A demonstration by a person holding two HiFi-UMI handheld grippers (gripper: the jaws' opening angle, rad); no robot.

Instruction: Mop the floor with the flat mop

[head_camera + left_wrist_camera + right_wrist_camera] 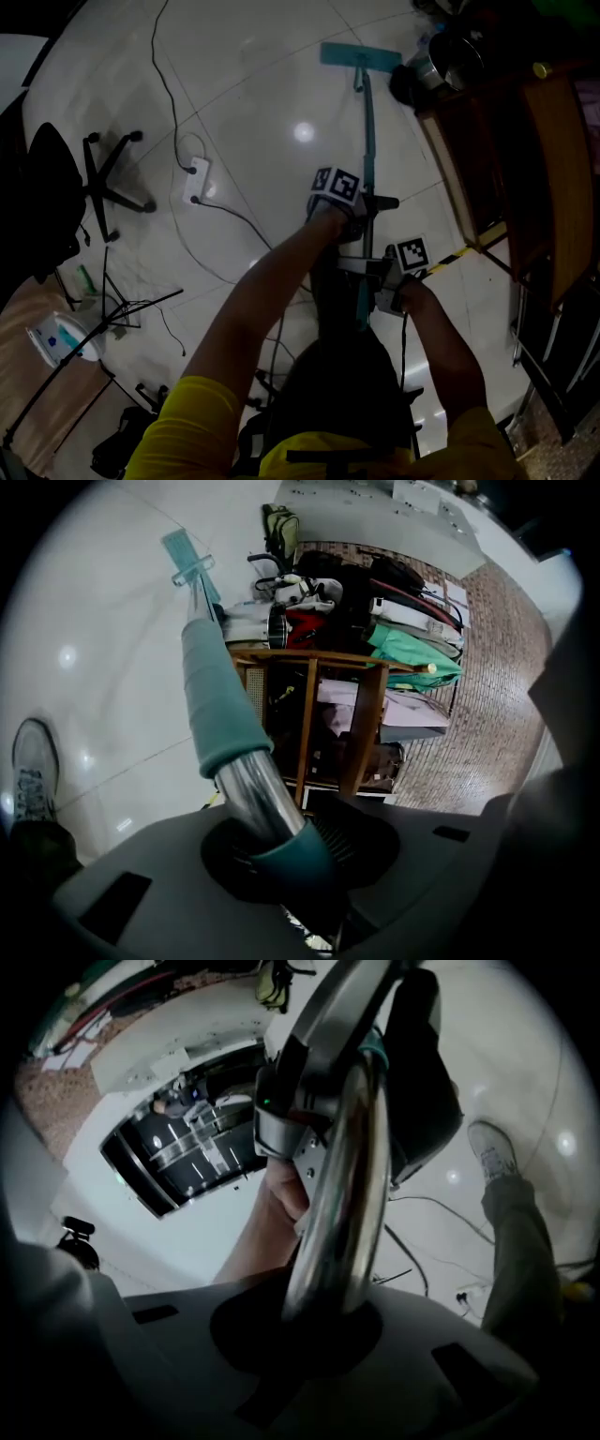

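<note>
We're looking down on a glossy white tiled floor (262, 94), with ceiling lights glinting off it. Well out to the left of the left hand-held gripper (367, 202) stands a black office chair (103, 178). Between the chair and that gripper lies a white power strip (199, 178), its dark cable (234, 216) snaking over the tiles. Off to the right of both grippers runs a wooden shelf unit (506, 159), with a metal pot (441, 58) at its far end.

Now the flat mop (360, 56). Its teal head lies flat on the floor well ahead of the left hand-held gripper, and the handle (367, 122) runs straight back toward us.

In the left gripper view, the jaws are closed right around that handle. They pinch a teal collar on the chrome tube, and a teal sleeve runs up the handle beyond it. Past the handle on the right, the shelf unit is stuffed with bags and clothes. Down to this gripper's left, a pale sneaker (33, 780) is planted on the tiles.

The right hand-held gripper (367, 272) sits nearer us, just behind the left one on the same handle. In the right gripper view, its jaws are clamped on the bare chrome tube. The left gripper sits just up the pole, and a bare hand (281, 1194) shows beside it.
</note>
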